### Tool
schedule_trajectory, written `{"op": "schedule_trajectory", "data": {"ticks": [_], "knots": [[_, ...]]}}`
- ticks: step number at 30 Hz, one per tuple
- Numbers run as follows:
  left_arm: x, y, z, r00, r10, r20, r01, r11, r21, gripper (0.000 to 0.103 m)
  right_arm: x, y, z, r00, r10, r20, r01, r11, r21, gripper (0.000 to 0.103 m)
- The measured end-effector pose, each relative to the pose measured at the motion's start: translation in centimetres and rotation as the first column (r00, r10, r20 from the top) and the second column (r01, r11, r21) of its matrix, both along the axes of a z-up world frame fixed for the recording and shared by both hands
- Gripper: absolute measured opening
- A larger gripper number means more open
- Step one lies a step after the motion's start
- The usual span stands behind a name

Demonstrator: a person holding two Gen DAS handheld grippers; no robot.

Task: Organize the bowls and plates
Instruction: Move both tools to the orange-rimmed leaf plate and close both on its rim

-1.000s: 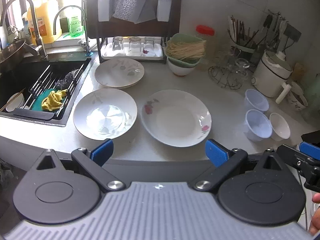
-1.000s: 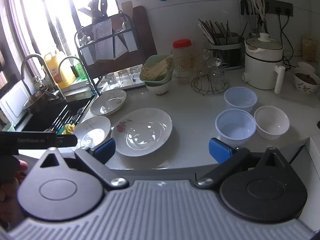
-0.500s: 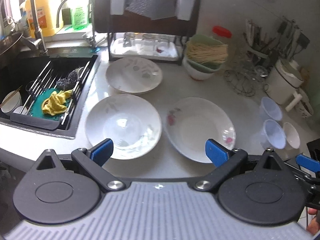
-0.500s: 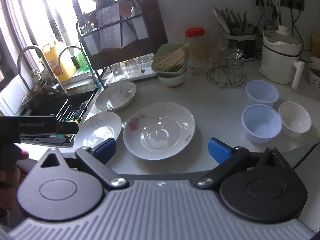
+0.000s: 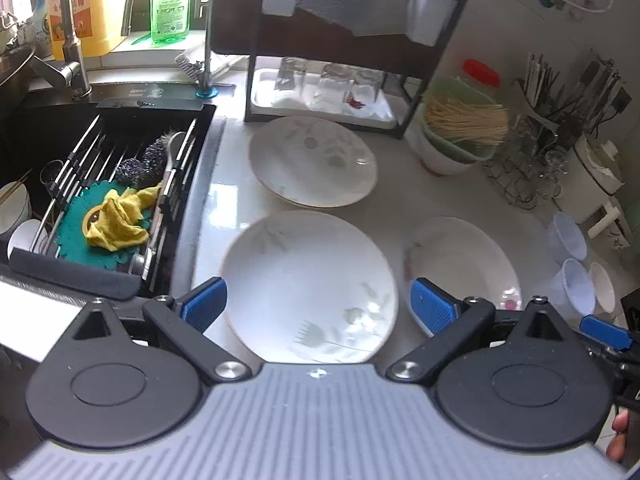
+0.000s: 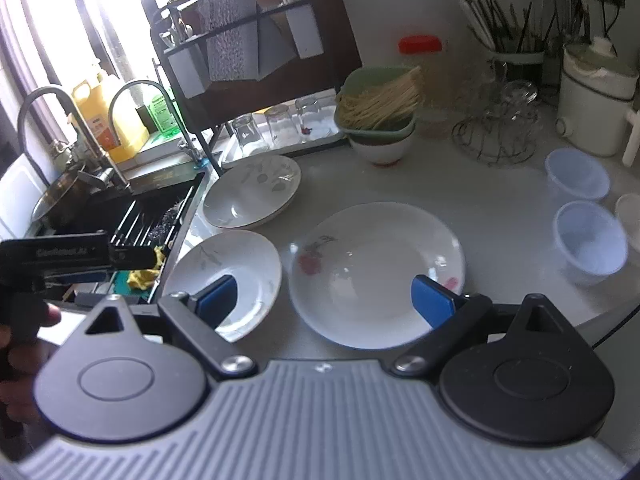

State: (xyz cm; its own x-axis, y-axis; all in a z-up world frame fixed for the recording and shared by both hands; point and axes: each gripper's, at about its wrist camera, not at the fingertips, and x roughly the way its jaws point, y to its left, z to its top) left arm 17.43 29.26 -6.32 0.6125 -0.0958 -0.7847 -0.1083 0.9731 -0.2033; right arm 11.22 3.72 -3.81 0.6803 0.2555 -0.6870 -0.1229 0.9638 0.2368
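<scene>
Three white plates lie on the pale counter. My left gripper (image 5: pixel 319 306) hangs open over the near leaf-patterned plate (image 5: pixel 308 284), one pad beyond each side of it, not touching. A second leaf plate (image 5: pixel 314 160) sits behind it by the dish rack. My right gripper (image 6: pixel 326 298) hovers over the red-flowered plate (image 6: pixel 376 272); its jaws are closing, with no pad pressing on anything. Two clear plastic bowls (image 6: pixel 578 178) (image 6: pixel 590 242) and a small white bowl (image 6: pixel 630 220) stand at the right. A green basin of noodles (image 6: pixel 378 108) rests on a white bowl.
A black sink (image 5: pixel 100 184) with a wire rack, scourers and a yellow cloth (image 5: pixel 116 220) lies left. A dark dish rack (image 5: pixel 320 92) holds upturned glasses. A wire stand (image 6: pixel 494 128), a white cooker (image 6: pixel 596 108) and a utensil holder line the back right.
Both grippers have moved forward and slightly down over the counter. The left now hangs over the near leaf plate, the right over the flowered plate, its jaws slightly narrower.
</scene>
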Motion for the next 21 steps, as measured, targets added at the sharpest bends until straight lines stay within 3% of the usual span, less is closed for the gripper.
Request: {"op": "schedule_trajectory", "data": {"ticks": [6,9,13,21], "knots": [[1.9,5.0,-1.6,1.0,-0.03,-0.002,0.03,0.998,-0.059,0.1,1.8,3.5,-1.7,0.997,-0.062,-0.045,0.062,0.998,0.011,0.095],[3.1,6.7,-2.8,0.998,-0.062,-0.015,0.062,0.997,-0.048,0.099,2.4,5.5,-2.9,0.995,-0.067,-0.078,0.067,0.998,0.0,0.095],[4.5,8.3,-4.9,0.994,-0.107,-0.013,0.107,0.994,-0.032,0.099,3.1,7.1,-4.3,0.99,-0.078,-0.119,0.081,0.996,0.021,0.083],[6.1,8.6,-8.5,0.976,-0.217,0.014,0.217,0.976,-0.005,0.076,4.5,9.0,-6.5,0.985,-0.051,-0.163,0.06,0.997,0.048,0.066]]}}
